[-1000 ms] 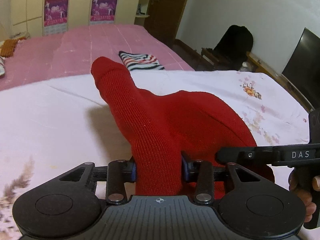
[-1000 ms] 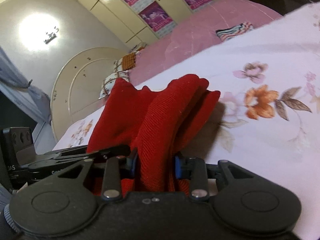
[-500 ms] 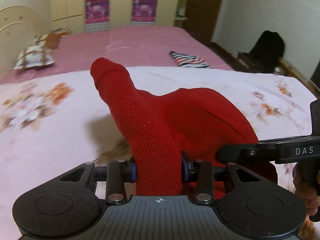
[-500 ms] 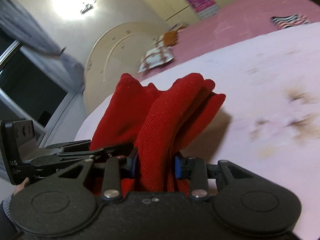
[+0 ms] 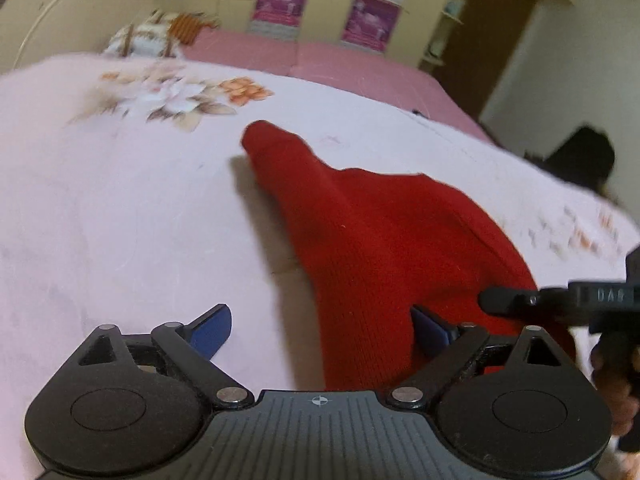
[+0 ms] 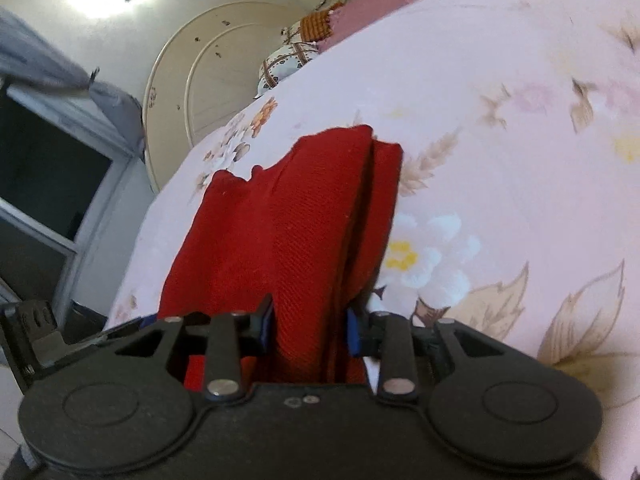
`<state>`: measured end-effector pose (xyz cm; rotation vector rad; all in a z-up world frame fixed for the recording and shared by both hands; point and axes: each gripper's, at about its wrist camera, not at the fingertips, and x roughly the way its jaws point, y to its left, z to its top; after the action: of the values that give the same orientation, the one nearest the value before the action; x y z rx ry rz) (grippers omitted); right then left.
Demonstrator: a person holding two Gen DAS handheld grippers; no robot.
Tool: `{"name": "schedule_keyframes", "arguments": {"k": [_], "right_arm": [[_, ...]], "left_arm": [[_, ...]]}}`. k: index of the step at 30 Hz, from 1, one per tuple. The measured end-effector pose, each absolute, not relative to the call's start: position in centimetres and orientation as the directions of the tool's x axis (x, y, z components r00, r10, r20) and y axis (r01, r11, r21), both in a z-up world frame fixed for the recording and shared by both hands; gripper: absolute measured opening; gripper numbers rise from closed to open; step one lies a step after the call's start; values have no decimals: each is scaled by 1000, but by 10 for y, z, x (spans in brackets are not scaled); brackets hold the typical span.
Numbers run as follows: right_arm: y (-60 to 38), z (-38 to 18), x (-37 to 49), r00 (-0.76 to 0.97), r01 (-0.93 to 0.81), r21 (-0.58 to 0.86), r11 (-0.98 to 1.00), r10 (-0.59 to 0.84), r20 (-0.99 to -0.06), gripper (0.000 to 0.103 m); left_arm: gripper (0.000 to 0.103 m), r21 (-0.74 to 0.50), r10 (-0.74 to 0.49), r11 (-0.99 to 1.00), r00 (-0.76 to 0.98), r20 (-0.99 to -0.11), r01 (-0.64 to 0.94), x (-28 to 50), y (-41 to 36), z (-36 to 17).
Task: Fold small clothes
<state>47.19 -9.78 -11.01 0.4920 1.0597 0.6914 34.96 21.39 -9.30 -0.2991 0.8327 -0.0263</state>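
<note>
Your left hand-held gripper is wide open, let go; the right hand-held gripper pinches the red garment, lying folded on the bed. Looks like the fold's set-down, so next release the right one and smooth.

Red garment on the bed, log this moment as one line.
left gripper: open, released | right gripper: shut on red garment | garment lying on floral sheet
</note>
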Motion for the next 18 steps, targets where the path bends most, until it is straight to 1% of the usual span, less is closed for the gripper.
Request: {"name": "schedule_keyframes", "arguments": {"k": [1,2,3,5,7,9,11,12,13,14,15,17,18], "right_arm": [[-97,-106,471,323,-279,658,699,714,-621,37],[-100,-100,471,341,-280,645,711,702,-626,43],[-103,-94,467,373,-289,630,721,691,-620,45],[-107,-84,466,426,-294,624,724,684,-592,44],[-108,-82,472,467,-296,607,738,666,-582,44],[-104,-84,484,473,-295,604,740,663,-581,43],[-93,-88,497,461,-302,582,755,650,-604,42],[-83,-90,501,462,-307,565,766,639,-615,39],[-80,-93,506,460,-310,556,771,634,-622,33],[-78,-94,507,457,-320,555,768,638,-619,13],[-80,-93,505,461,-341,547,765,643,-611,9],[-83,-87,494,504,-379,519,766,642,-579,9],[-83,-88,489,523,-380,493,782,622,-583,9]], "left_arm": [[94,-285,-140,953,689,-711,-100,347,217,-91],[94,-284,-130,953,704,-698,-106,343,218,-87],[94,-280,-120,954,716,-688,-109,341,215,-84],[94,-286,-99,949,738,-668,-132,341,222,-79],[94,-318,-94,934,748,-657,-162,344,234,-79],[94,-332,-90,925,742,-664,-184,353,239,-81],[94,-312,-85,931,722,-687,-187,361,237,-87],[94,-299,-78,935,711,-699,-192,365,235,-90],[94,-279,-61,939,701,-711,-201,369,233,-92],[94,-240,-23,946,695,-718,-217,371,229,-93],[94,-206,8,953,696,-718,-224,373,226,-93],[94,-161,41,961,689,-723,-226,377,220,-94],[94,-148,48,962,676,-735,-229,380,217,-97]]}}
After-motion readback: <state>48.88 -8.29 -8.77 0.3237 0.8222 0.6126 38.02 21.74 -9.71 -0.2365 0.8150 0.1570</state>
